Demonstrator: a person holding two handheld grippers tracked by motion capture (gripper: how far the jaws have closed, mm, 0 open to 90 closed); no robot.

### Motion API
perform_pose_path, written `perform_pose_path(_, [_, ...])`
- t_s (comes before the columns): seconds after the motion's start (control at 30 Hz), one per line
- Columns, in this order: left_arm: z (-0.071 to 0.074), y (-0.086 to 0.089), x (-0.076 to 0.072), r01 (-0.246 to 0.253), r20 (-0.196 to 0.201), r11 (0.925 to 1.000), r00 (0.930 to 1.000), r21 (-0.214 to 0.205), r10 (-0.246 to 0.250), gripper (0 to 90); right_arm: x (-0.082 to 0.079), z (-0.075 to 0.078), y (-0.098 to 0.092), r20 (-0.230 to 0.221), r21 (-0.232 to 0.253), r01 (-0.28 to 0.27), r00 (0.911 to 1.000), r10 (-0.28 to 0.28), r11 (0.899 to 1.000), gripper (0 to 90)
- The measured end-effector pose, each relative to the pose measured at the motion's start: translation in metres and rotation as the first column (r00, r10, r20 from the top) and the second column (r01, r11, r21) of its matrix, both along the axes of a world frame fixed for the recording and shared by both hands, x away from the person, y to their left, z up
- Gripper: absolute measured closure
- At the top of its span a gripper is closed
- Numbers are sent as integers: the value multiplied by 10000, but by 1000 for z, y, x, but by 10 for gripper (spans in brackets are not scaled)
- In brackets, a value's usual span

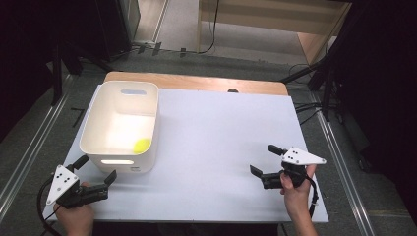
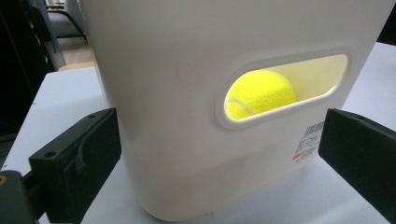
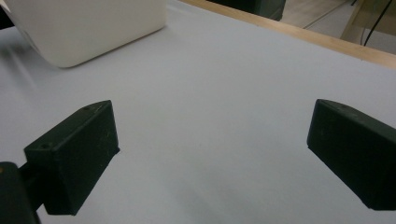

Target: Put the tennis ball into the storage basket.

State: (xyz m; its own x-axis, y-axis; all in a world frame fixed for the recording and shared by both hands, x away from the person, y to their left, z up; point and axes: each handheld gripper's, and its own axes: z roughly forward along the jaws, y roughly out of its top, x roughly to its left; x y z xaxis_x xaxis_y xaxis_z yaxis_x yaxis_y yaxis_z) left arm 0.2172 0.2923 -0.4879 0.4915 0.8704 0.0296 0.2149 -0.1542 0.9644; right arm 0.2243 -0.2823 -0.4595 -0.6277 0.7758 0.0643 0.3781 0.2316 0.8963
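- High view: white plastic bin (image 1: 98, 118) sits at the table's (image 1: 221, 147) left, tennis ball (image 1: 142, 144) inside at its near right corner.
- My left gripper (image 1: 97, 173) is just short of the bin's near wall, jaws apart, holding nothing.
- My right gripper (image 1: 266, 158) hangs over bare table well to the right, jaws apart, also empty.
- Left gripper view: ball (image 2: 259, 93) visible through the handle slot (image 2: 285, 88).
- Risk, my read: pushing the left gripper forward bumps the wall, the light bin slides and the ball rolls.
- Barcode sticker (image 2: 309, 140) below the slot, with a red mark; print too small to read. No brand legible.
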Motion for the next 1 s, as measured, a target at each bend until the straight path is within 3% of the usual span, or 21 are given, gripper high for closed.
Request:
perform_pose_path(0.43, [0, 0, 0, 5, 3, 10000, 10000, -9, -5, 0, -18, -15, -28, 408, 376, 622, 9971, -637, 9974, 7])
perform_pose_path(0.77, [0, 2, 0, 106, -17, 9998, 9999, -185, -106, 0, -37, -26, -54, 514, 1070, 1307, 9893, -1368, 9856, 7])
perform_pose_path(1.0, [1, 3, 0, 133, -27, 9996, 9999, -239, -133, 0, -47, -37, -68, 636, 1274, 1640, 9828, -1731, 9782, 7])
